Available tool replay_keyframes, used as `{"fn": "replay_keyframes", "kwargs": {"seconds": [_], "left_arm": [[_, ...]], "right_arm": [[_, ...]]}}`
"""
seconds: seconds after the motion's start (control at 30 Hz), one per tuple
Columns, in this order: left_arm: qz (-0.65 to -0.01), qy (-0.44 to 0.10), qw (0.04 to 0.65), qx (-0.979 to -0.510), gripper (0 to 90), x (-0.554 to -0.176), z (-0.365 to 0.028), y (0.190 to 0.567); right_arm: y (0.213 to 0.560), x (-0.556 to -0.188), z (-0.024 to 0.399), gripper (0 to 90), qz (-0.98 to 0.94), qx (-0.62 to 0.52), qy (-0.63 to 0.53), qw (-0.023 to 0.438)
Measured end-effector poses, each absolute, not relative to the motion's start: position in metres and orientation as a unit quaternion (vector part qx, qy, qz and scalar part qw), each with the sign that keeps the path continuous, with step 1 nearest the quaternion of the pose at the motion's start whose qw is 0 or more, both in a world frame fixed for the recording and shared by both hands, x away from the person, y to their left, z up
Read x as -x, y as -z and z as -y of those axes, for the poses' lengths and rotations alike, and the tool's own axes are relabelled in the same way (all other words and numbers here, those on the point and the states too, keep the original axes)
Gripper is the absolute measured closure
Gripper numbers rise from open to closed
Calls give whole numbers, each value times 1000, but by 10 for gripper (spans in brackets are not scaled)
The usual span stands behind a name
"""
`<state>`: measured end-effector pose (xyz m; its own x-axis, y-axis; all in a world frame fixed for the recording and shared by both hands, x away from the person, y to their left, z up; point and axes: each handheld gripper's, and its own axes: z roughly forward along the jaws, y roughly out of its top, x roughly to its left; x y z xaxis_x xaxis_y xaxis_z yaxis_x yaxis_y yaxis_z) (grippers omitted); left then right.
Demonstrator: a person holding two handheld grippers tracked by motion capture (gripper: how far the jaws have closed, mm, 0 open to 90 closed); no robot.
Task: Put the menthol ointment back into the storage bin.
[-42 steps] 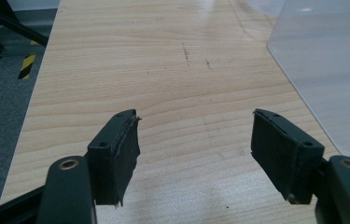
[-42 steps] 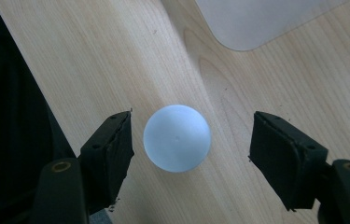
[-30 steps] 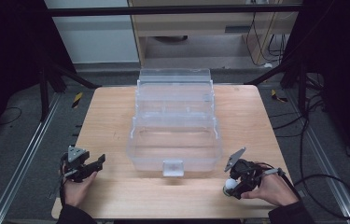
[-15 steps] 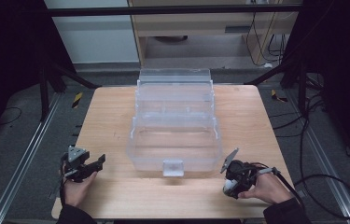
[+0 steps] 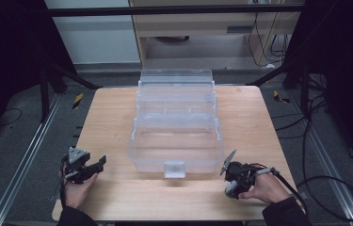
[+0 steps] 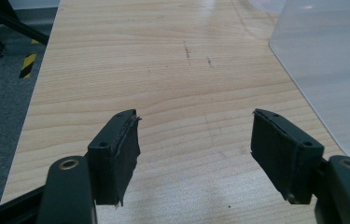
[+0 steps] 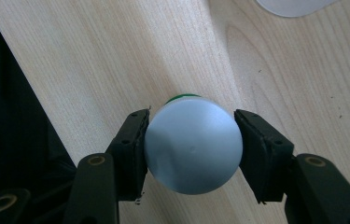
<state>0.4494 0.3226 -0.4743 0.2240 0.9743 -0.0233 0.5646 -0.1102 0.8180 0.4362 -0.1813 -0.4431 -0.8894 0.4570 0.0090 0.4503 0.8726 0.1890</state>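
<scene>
A clear plastic tiered box (image 5: 176,122) stands open in the middle of the wooden table (image 5: 108,122). My right gripper (image 5: 231,183) is near the front right edge, just right of the box's front latch (image 5: 174,168). It is shut on a small white round-bottomed container (image 7: 192,145), with a green part (image 7: 182,97) peeping out behind it. Both pads (image 7: 137,149) press its sides. My left gripper (image 5: 100,163) rests at the front left, open, its jaws wide apart over bare wood (image 6: 193,135). The box corner (image 6: 331,60) lies to its right.
The table's front edge (image 5: 164,217) runs close under both hands. Metal rails (image 5: 19,160) line the floor at left, and cables (image 5: 324,179) trail at right. A cabinet (image 5: 202,23) stands beyond the table.
My right gripper has shifted slightly left and toward the front edge with the white container in it. The left gripper has stayed put.
</scene>
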Motion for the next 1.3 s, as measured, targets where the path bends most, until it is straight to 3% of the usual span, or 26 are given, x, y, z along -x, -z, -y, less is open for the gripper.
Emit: {"fn": "replay_keyframes", "kwargs": {"seconds": [0.7,1.3], "left_arm": [[-558,-278,363,-692,319,-450,-321,475],[-557,-278,363,-694,320,-450,-321,476]], "right_arm": [[437,-439,184,501,-965,-246,-92,13],[384,-442,188,502,-953,-267,-137,38]]}}
